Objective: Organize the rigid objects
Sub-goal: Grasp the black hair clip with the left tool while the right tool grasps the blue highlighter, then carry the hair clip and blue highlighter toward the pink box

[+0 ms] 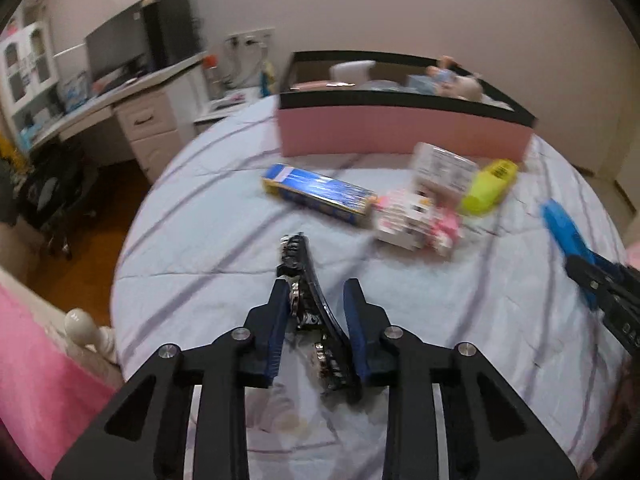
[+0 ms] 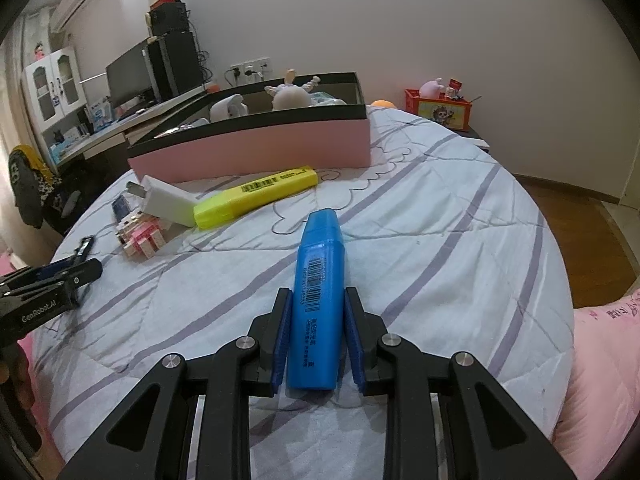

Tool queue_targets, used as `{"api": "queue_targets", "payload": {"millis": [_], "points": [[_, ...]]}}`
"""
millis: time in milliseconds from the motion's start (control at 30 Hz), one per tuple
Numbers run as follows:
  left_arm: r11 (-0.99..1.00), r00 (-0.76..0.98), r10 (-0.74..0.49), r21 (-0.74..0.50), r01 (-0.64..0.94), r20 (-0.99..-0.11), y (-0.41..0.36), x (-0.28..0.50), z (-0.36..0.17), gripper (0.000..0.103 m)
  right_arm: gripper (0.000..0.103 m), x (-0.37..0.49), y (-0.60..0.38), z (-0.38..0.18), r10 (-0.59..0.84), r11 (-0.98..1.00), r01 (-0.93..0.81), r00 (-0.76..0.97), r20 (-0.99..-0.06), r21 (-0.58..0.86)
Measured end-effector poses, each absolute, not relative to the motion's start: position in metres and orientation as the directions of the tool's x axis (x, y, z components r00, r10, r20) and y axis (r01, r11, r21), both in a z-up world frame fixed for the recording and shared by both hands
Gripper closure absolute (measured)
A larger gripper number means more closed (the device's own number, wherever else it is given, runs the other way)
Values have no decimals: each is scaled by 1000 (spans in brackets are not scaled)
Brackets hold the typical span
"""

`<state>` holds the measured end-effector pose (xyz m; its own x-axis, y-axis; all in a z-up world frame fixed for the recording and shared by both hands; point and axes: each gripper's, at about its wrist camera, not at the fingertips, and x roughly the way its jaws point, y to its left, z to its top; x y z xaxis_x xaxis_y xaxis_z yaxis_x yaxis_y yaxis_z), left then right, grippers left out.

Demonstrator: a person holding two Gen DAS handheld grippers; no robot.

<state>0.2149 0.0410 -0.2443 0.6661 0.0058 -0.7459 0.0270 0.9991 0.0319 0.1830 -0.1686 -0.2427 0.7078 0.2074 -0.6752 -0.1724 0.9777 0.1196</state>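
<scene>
My left gripper (image 1: 317,285) is shut on a black hair clip (image 1: 301,264) with shiny stones, just above the pale striped bedspread (image 1: 208,240). The clip sticks out forward past the fingertips. My right gripper (image 2: 318,292) is shut on a blue highlighter (image 2: 320,280), which also points forward; the same blue highlighter (image 1: 560,224) shows at the right edge of the left wrist view. A pink box with a black rim (image 2: 248,152) stands at the far side and holds soft toys. In front of it lie a yellow highlighter (image 2: 256,196), a white charger (image 2: 168,200), a pink-and-white block toy (image 2: 140,236) and a long blue carton (image 1: 320,194).
A desk with a monitor (image 2: 132,76) stands beyond the bed on the left. An orange crate (image 2: 444,112) sits on a side table at the back right. Wooden floor (image 2: 580,216) lies past the bed's right edge. A white bedpost knob (image 1: 80,320) is at the near left.
</scene>
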Motion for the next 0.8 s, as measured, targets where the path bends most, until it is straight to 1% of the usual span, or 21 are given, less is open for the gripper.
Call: {"api": "queue_targets", "payload": {"millis": [67,100,167,233,300,367,467,500,533,567,667,700,800], "points": [[995,667,-51,16,94,-743,33,208,-243,80,78,180,-165,-243,215,975,-196,699,-682,107],[990,669,-108,-15,143,-735,29,203,-243,81,78,177,-163,-243,219,973,-205,695,-685,103],[978,658,-174,-53,200,-733,26,200,-244,80,78,171,-158,-242,252,965,-231,682,-686,124],[984,667,-154,-49,174,-729,27,199,-246,78,77,166,-150,-242,239,965,-243,681,-692,94],[983,660,-178,-103,152,-730,34,199,-246,75,77,167,-148,-243,226,967,-241,683,-695,78],[982,658,-190,-142,126,-729,39,198,-245,74,77,170,-148,-243,227,968,-237,681,-697,84],[989,663,-145,-80,128,-734,31,196,-247,74,77,171,-145,-244,211,970,-235,689,-693,61],[990,669,-111,-26,136,-735,22,196,-247,75,77,171,-144,-244,206,970,-236,693,-691,53],[990,676,-91,6,140,-732,19,195,-248,77,78,171,-143,-244,204,970,-238,695,-690,47],[989,680,-80,28,146,-729,15,195,-248,83,78,171,-144,-244,206,969,-242,695,-689,45],[986,691,-35,89,143,-722,5,194,-246,84,78,171,-148,-243,233,965,-252,693,-682,73],[984,698,-27,104,144,-716,2,193,-244,84,78,171,-149,-243,242,963,-254,691,-681,85],[984,701,-42,94,154,-712,-1,194,-240,84,78,170,-152,-240,268,959,-259,692,-671,117]]}}
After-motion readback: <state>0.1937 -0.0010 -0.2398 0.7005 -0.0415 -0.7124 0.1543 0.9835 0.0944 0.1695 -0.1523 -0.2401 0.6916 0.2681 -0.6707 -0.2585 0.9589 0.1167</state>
